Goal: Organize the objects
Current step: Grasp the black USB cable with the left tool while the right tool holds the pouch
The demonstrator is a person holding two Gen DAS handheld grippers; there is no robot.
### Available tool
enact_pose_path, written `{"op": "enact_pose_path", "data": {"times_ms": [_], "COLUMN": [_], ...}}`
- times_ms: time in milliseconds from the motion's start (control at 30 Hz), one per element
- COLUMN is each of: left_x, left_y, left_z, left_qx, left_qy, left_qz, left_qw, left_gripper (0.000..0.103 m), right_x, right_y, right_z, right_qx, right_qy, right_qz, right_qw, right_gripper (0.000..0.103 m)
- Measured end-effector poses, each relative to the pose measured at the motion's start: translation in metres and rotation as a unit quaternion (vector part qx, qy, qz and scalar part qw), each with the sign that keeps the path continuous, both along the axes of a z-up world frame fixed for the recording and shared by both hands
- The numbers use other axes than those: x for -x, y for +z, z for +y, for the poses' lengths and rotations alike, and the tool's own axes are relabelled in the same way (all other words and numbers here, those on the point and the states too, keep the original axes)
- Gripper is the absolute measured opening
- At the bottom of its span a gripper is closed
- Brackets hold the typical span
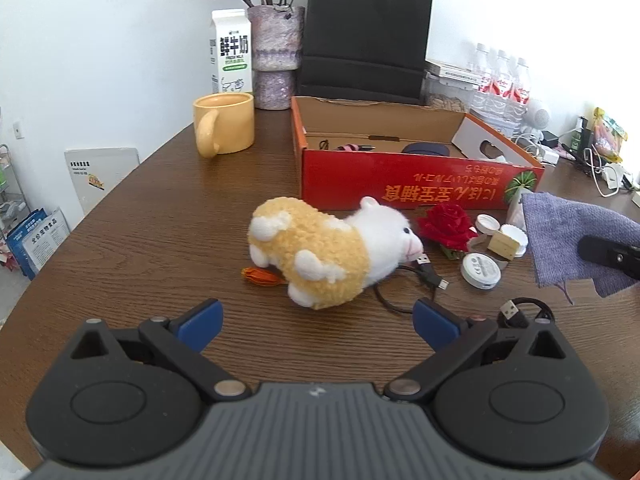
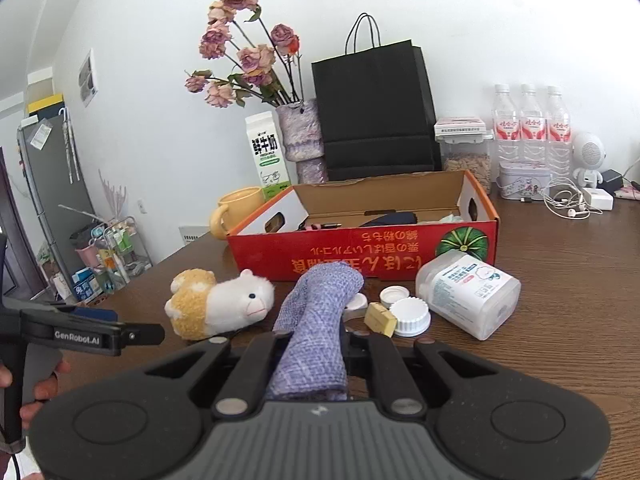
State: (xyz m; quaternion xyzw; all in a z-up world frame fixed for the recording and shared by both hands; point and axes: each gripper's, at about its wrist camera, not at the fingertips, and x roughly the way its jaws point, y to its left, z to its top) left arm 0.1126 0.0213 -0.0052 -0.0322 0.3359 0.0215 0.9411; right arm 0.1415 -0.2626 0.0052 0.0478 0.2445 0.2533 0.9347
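Note:
My right gripper (image 2: 314, 338) is shut on a purple cloth (image 2: 320, 312), held above the table in front of the red cardboard box (image 2: 360, 256). The cloth also shows in the left wrist view (image 1: 572, 240), with the right gripper's finger (image 1: 608, 256) on it. My left gripper (image 1: 318, 320) is open and empty, just short of a yellow-and-white plush sheep (image 1: 328, 248) lying on the table. The sheep also shows in the right wrist view (image 2: 220, 304). The open box (image 1: 400, 184) holds some dark items.
A red fabric rose (image 1: 444, 224), white lids (image 1: 480, 270), a small wooden block (image 1: 502, 244), USB cables (image 1: 424, 272) and an orange item (image 1: 260, 276) lie near the sheep. A white plastic tub (image 2: 468, 296) lies right. Yellow mug (image 1: 224, 124), milk carton (image 1: 232, 52), vase, black bag stand behind.

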Motion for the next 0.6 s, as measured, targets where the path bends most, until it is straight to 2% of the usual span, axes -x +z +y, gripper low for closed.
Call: {"op": "enact_pose_path", "data": {"times_ms": [267, 600], "left_x": [-0.014, -0.039], "left_y": [-0.008, -0.026], "left_z": [-0.053, -0.116], "left_qx": [0.000, 0.014], "left_qy": [-0.079, -0.151], "left_qz": [0.011, 0.042], "left_qw": [0.9968, 0.9876], "left_gripper": [0.103, 0.103], "right_x": [-0.006, -0.011], "right_y": [-0.005, -0.013], "right_z": [-0.027, -0.043], "right_qx": [-0.012, -0.021], "right_qy": [-0.048, -0.055], "right_qz": [-0.001, 0.003], "right_qw": [0.999, 0.998], "right_gripper": [0.007, 0.007]}}
